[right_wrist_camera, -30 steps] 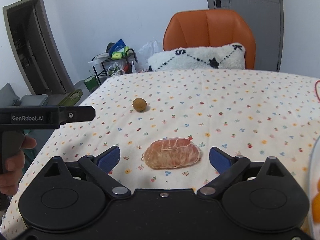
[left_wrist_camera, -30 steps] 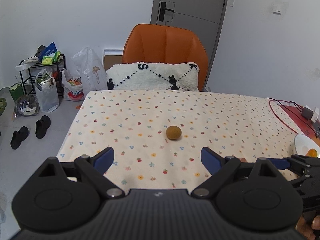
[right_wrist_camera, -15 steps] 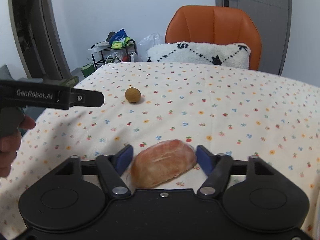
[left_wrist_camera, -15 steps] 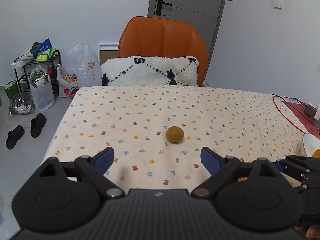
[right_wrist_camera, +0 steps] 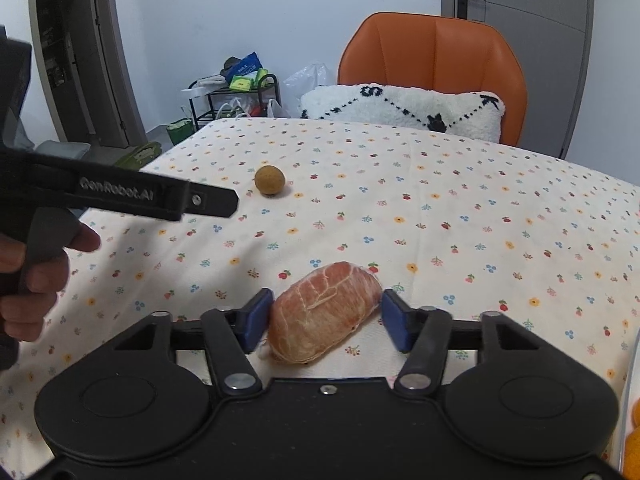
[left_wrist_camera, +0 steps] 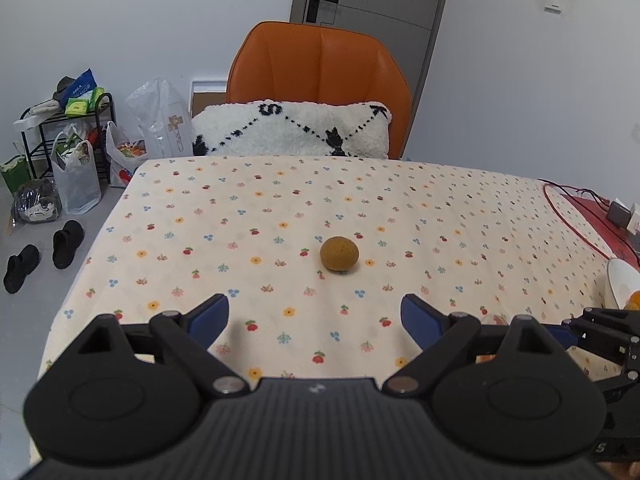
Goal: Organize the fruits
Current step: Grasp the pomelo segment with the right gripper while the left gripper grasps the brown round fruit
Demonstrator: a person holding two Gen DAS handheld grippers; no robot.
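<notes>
1. Since the earlier frames, the right gripper (right_wrist_camera: 326, 314) had its jaws closing in around the peeled pinkish-orange citrus segment w/ white pith veins (right_wrist_camera: 324, 312), which lay between them on the cream floral-print tablecloth (right_wrist_camera: 440, 200).
2. Left blue pad (right_wrist_camera: 256, 316) now touched the segment's end; right pad stood just beside its other end, and a firm squeeze couldn't be told.
3. The segment itself had shifted vs a sec ago: then lying crosswise, ahead of the wide-spread pads; now tilted, its far end toward the right pad.
4. Left gripper (left_wrist_camera: 316, 316) stayed wide apart, nothing between its fingers; it had come nearer the small round brown fruit (left_wrist_camera: 339, 253), which looked larger and lower in the left wrist view than before.
5. That brown fruit hadn't moved on the cloth, well apart from the segment.
6. In the right wrist view the left tool's black arm reached further across than before, w/ a hand (right_wrist_camera: 36, 280) on its grip.
7. White plate (left_wrist_camera: 620, 284) w/ orange pieces sat at the table's right edge.
</notes>
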